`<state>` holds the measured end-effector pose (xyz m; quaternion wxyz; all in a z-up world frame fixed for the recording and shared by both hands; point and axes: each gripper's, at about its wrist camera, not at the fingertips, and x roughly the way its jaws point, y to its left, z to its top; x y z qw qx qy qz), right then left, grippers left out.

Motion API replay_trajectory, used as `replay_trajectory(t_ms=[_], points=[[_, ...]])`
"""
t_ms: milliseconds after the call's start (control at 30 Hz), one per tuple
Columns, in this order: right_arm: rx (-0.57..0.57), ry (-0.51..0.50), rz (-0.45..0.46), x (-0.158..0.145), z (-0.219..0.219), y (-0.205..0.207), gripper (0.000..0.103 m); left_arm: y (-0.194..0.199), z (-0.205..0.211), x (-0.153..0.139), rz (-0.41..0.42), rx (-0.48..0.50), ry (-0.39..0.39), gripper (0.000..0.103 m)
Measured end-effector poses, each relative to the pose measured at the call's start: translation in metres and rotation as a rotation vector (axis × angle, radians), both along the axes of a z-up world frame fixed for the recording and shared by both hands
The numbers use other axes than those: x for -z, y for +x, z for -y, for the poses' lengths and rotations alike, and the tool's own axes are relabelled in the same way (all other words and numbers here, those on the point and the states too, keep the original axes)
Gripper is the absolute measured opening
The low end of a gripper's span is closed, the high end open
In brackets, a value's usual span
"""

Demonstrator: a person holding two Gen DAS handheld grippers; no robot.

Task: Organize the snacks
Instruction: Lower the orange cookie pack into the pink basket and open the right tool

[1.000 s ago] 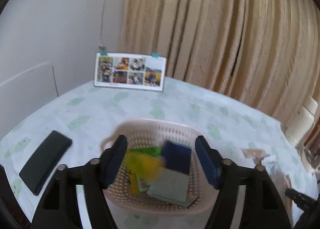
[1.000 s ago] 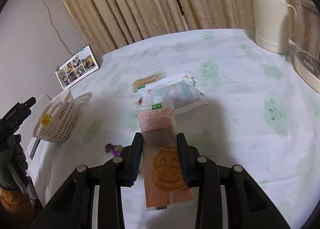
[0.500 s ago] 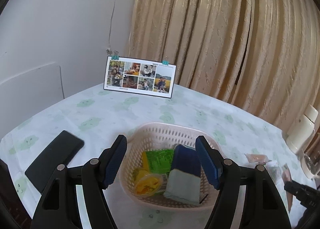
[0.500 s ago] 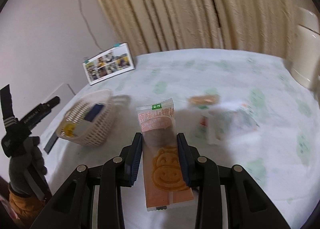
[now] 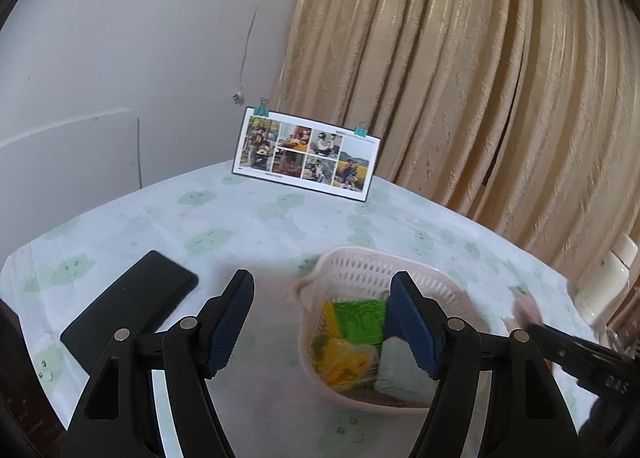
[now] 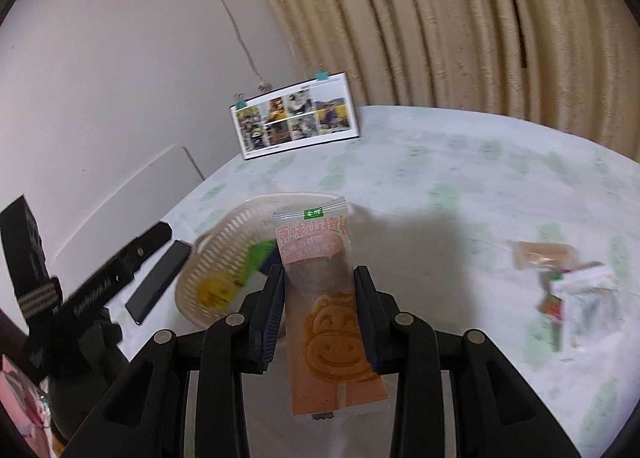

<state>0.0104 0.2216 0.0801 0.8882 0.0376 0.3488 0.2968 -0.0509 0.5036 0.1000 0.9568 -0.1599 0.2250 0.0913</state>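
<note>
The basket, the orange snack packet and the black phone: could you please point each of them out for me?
basket (image 5: 362,264): left wrist view, on its far perforated wall.
orange snack packet (image 6: 334,342): right wrist view, on the printed cartoon face.
black phone (image 5: 132,308): left wrist view, on the middle of its flat top.

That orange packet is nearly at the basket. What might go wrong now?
Three risks, I think:
1. The packet is long and held mid-length by the right gripper; it may land across the basket rim, not inside.
2. The basket looks light; a bump might slide or tip it.
3. The left gripper, open, hovers close by; the two might collide.
</note>
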Motion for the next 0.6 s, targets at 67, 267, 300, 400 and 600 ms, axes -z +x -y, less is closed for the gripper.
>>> replay_trajectory(t_ms=[67, 267, 300, 400, 600], points=[[-0.010, -0.002, -0.008, 0.001, -0.011, 0.005, 0.032, -0.001, -0.005, 0.003, -0.002, -0.007, -0.009, 0.071], [-0.026, -0.006, -0.039, 0.008, -0.037, 0.018, 0.035, 0.002, -0.018, 0.010, -0.009, -0.021, -0.048, 0.071], [-0.020, 0.003, -0.043, 0.009, -0.039, 0.021, 0.035, 0.002, -0.019, 0.010, -0.009, -0.021, -0.051, 0.071], [-0.017, 0.020, -0.055, 0.010, -0.042, 0.028, 0.036, 0.002, -0.021, 0.010, -0.008, -0.020, -0.061, 0.071], [0.008, 0.021, -0.053, 0.012, -0.033, 0.029, 0.038, 0.002, -0.021, 0.011, -0.010, -0.016, -0.063, 0.071]])
